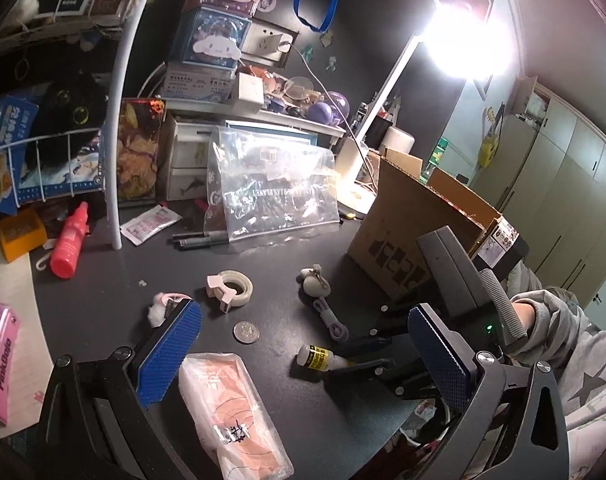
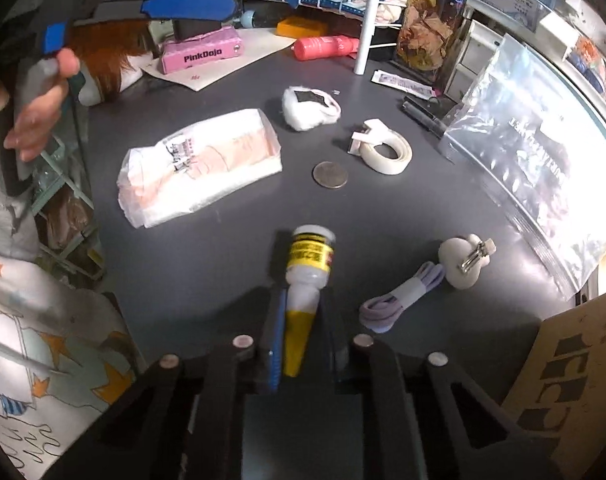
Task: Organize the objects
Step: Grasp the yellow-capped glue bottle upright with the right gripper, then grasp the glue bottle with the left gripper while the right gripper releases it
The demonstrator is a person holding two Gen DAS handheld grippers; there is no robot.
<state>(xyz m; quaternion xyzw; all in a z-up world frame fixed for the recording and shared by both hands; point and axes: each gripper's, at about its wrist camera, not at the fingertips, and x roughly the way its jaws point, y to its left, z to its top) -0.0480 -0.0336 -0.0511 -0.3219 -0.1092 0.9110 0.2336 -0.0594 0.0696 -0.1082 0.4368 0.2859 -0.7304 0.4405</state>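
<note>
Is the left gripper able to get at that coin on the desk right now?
Probably yes. The left gripper is open and holds nothing, and the coin lies flat on bare desk just ahead between its fingers. Being so flat, it may be hard to pinch.

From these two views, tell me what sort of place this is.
Probably a cluttered desk in a bedroom or dorm. A lit desk lamp stands on the dark desk, character boxes are stacked by a wall socket, and wardrobe doors line the far wall.

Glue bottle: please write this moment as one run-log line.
right gripper: shut on glue bottle | left gripper: open, empty | cardboard box: open
</note>
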